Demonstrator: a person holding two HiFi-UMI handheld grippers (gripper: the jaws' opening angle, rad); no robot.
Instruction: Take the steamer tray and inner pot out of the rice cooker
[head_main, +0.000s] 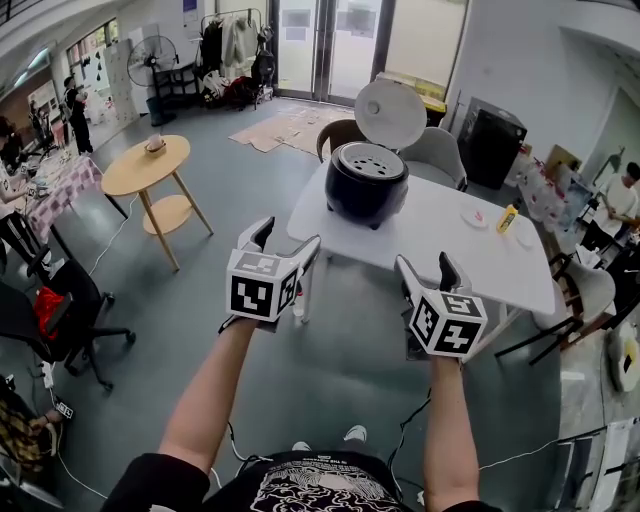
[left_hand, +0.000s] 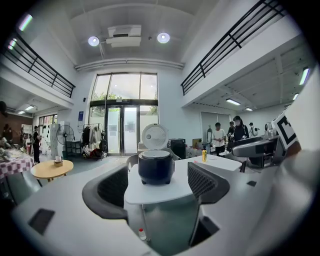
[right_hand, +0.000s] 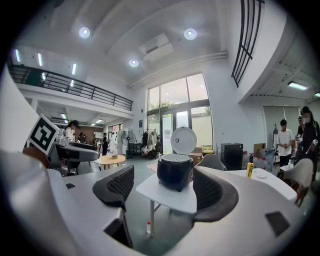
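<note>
A dark rice cooker stands on the near-left part of a white table, its white lid raised. A perforated steamer tray shows in its top opening; the inner pot is hidden beneath. Both grippers hover short of the table, well apart from the cooker. My left gripper is open and empty, and so is my right gripper. In the left gripper view the cooker appears far off between the wide jaws of the left gripper. The right gripper view frames the cooker the same way beyond the right gripper.
A yellow bottle and a small dish sit on the table's right part. Grey chairs stand behind the table. A round wooden table is at the left, a black office chair nearer. A small bottle stands by the table leg.
</note>
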